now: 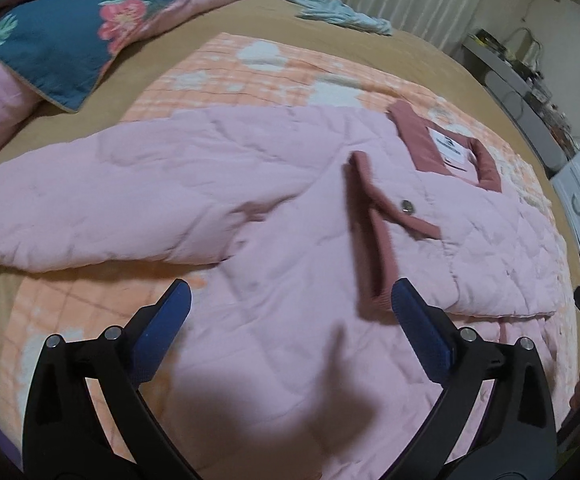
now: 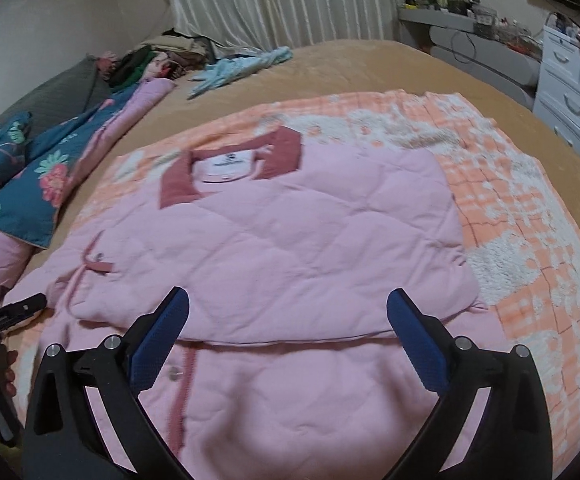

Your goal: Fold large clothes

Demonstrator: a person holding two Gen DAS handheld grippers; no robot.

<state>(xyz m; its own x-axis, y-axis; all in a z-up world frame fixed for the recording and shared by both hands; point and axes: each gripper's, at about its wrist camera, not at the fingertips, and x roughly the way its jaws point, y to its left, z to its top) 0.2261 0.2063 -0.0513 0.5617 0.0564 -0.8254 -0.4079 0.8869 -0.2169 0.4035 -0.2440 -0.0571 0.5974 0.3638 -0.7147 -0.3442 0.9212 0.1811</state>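
Both grippers, left (image 1: 290, 296) and right (image 2: 288, 304), are hovering wide open over the pink jacket (image 2: 290, 236); its white collar label (image 2: 226, 166) is showing unreadable print.

Pink quilted jacket (image 2: 290, 232), partly folded, flat

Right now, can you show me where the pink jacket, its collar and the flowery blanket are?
pink jacket (image 2: 290, 240): right wrist view, on the quilted front.
collar (image 2: 286, 148): right wrist view, on its dark pink right flap.
flowery blanket (image 1: 70, 28): left wrist view, on the blue flowered side.
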